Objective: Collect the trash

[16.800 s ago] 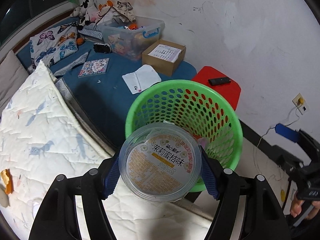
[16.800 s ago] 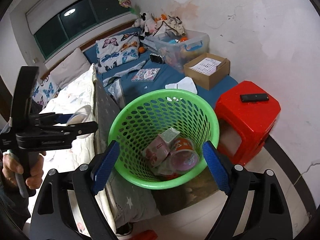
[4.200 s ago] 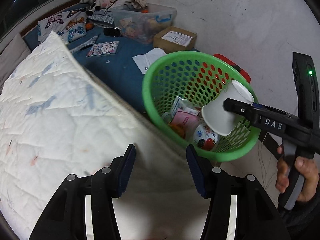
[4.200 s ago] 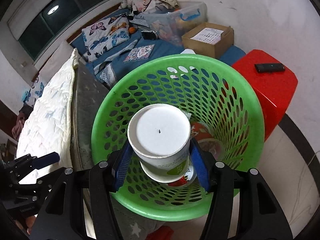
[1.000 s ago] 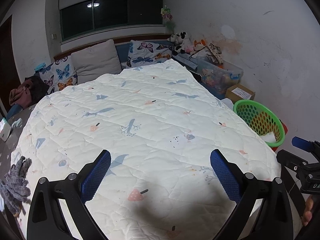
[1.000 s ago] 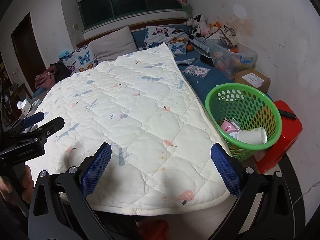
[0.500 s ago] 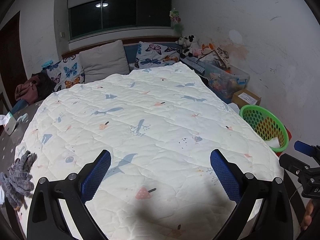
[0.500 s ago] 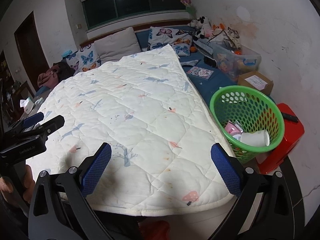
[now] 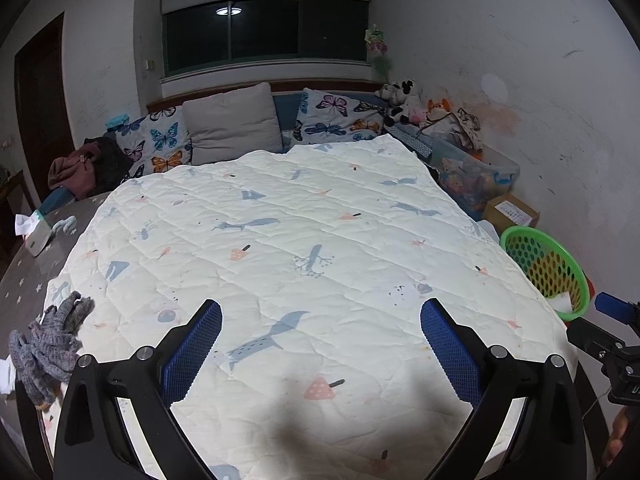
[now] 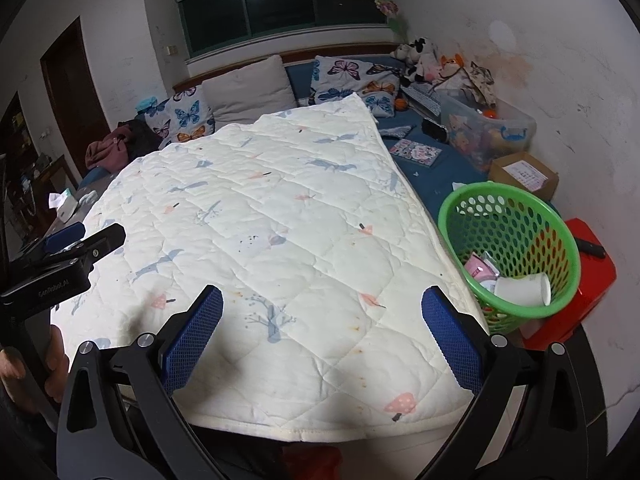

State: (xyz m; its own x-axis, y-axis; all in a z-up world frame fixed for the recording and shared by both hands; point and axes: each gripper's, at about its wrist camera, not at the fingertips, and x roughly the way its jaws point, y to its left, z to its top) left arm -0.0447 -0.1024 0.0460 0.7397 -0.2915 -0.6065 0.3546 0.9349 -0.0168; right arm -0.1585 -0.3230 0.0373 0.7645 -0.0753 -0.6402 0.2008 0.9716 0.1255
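Both grippers are over the near end of the bed, empty, blue pads spread wide.

Left wrist view, left to right: grey gloves (image 9: 48, 344) lie at the quilt's near-left corner, half on the grey star-print sheet. A tissue pack (image 9: 34, 232) sits further up the bed's left edge. The left gripper (image 9: 320, 344) hovers above the white quilt (image 9: 300, 248), jaws apart, nothing between them. Butterfly pillows (image 9: 160, 144) and a grey cushion (image 9: 232, 124) line the head of the bed. The green basket (image 9: 520, 236) stands off the quilt's right edge. The right gripper's tip shows at the far right, low.

Right wrist view, left to right: the left gripper body comes in from the left edge, with a hand (image 10: 52, 372) on its handle. Its tips are together, but this angle doesn't settle its state. The right gripper (image 10: 322, 328) sits above the quilt's near edge, jaws apart, holding nothing.

Trash is in the basket: a white paper cup (image 10: 524, 288) lies on its side against the near wall, a pink pack (image 10: 478, 266) just left of it. The red stool (image 10: 588, 276) touches the basket's right side, a black remote (image 10: 592, 248) on top. A cardboard box (image 10: 524, 174) and a clear toy bin (image 10: 488, 128) stand beyond the basket along the wall.
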